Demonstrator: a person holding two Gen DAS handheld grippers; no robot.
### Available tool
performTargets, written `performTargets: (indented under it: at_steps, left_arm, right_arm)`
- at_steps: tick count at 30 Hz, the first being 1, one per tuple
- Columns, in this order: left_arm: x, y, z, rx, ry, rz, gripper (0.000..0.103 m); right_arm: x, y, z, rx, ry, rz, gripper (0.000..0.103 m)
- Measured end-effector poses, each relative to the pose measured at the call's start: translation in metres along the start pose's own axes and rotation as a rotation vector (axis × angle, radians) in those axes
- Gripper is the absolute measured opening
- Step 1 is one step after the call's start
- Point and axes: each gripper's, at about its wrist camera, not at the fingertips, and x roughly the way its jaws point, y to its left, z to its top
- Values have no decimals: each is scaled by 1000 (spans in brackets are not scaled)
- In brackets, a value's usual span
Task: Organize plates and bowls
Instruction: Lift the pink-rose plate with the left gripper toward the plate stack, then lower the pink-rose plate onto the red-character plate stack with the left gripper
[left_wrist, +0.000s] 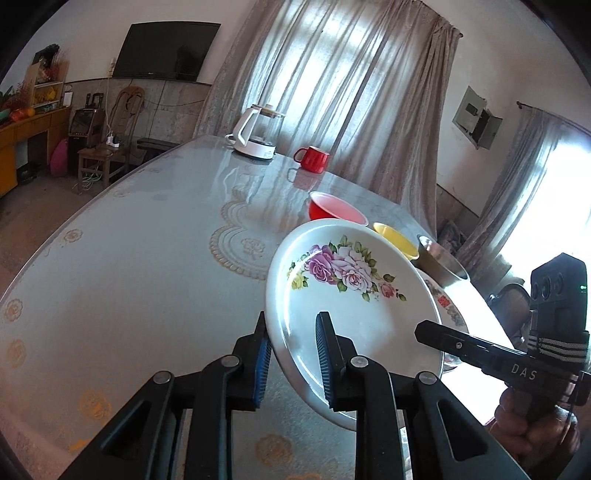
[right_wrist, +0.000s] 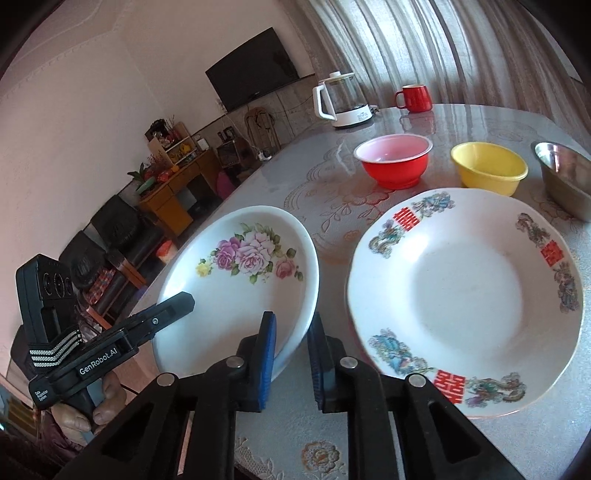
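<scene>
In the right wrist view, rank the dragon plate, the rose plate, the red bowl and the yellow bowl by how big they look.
1. dragon plate
2. rose plate, tilted, so its true size is uncertain
3. red bowl and yellow bowl: look alike and sit farther away, so unranked.

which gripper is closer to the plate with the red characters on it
Right. The right gripper grips the flowered plate's rim beside the red-character plate; the left gripper grips the flowered plate's far edge.
</scene>
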Motion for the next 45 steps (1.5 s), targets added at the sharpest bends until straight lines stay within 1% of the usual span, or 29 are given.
performTargets:
  at_steps: [5,9,14,17,20,24,26,28,30,33,36,38,42,45]
  left_arm:
    - [18,-34,15,61,13,-50,23]
    - [41,-61,26,95,55,-96,23]
    - [73,-93,27,164,99,-104,23]
    - [89,-105,29,185,123,-102,23]
    - [102,-115,28,216,141,-95,23]
    - [117,-123,24,245,175,-77,23]
    - [126,-124,21,244,207,-64,23]
    - [132,-122,17,221,240,-63,23]
    - [131,-123,15,228,217,-55,23]
    - [130,-123,14,259,189,-24,23]
    - [129,-123,15,272,172,-2,24]
    - [132,-126,14,297,169,17,24]
    - [133,-130,12,321,170,17,25]
    - [133,-132,11,337,174,35,25]
  right_arm:
    - [-24,-21,7,43,-71,-47,14]
    - [-44,-40,8,76,-113,-103,14]
    - [-60,-69,11,141,-151,-185,14]
    - [-60,-82,13,167,-144,-256,14]
    - [-61,-93,12,200,-137,-290,14]
    - [-58,-102,13,209,-120,-362,14]
    - [-56,-108,13,217,-112,-389,14]
    - [-51,-113,13,219,-89,-413,14]
    - [-45,-115,12,215,-61,-467,15]
    - [-44,-118,11,211,-74,-463,15]
    - [-41,-114,10,167,-79,-491,15]
    - [-37,-110,10,140,-74,-509,16]
    - [-34,-106,11,102,-75,-563,16]
    - [-36,-108,10,109,-84,-556,16]
